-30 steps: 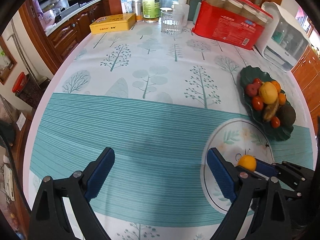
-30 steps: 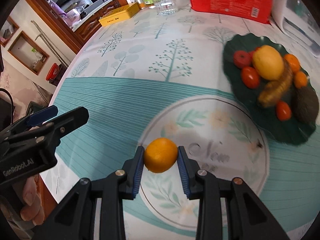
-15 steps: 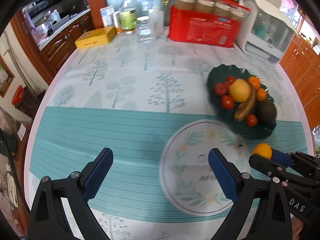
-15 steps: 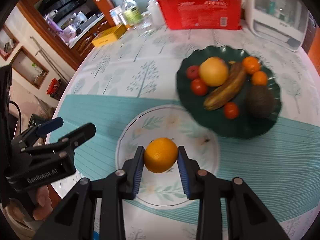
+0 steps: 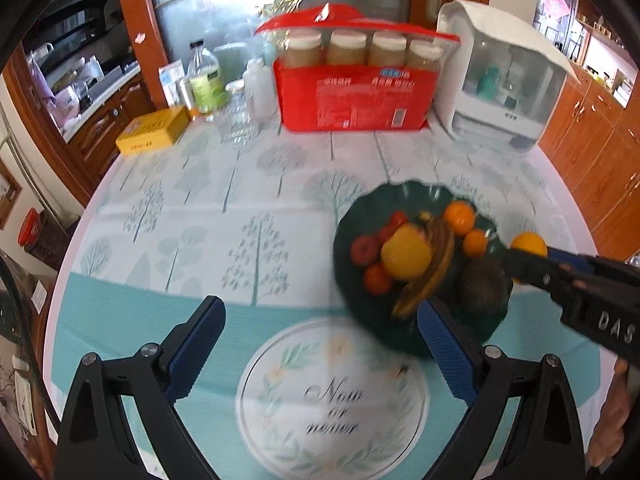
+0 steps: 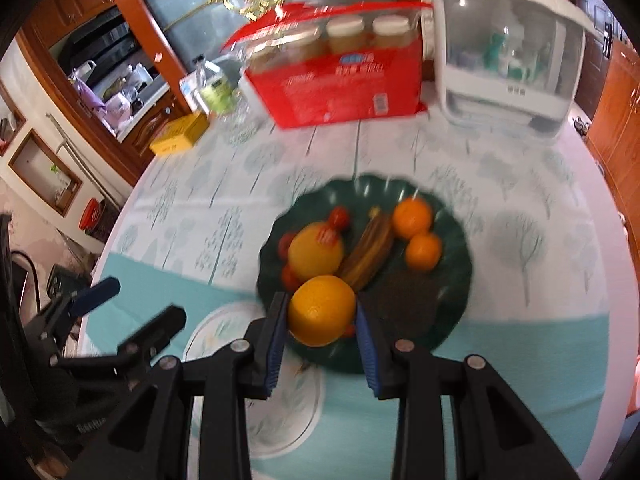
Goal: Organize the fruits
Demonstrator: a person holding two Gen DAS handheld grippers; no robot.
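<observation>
Since half a second ago, the right gripper (image 6: 321, 330) has carried the round orange fruit (image 6: 322, 310) away from the white round mat with leaf print and script lettering (image 5: 332, 396) and now holds it over the near edge of the dark green scalloped plate (image 6: 452, 236). Its blue-padded jaws pinch the fruit from both sides, clear of the plate's surface as far as the blurred right wrist view lets one judge. Already lying on that plate are a large yellow round fruit (image 6: 316, 254), a brownish banana (image 6: 368, 248), two small oranges (image 6: 413, 213), several small red fruits (image 6: 339, 217) and a dark brown avocado-like fruit (image 6: 412, 296). The left gripper (image 5: 320, 344) hovers above the mat with its jaws spread wide and nothing between them. Both mat and plate sit on the tablecloth printed with pale trees and a teal striped band (image 5: 192, 220). At the far side of the table stand a red package of four capped jars (image 5: 354, 88), a white plastic appliance with a clear window (image 5: 506, 80) and a yellow flat tin (image 5: 154, 130).
</observation>
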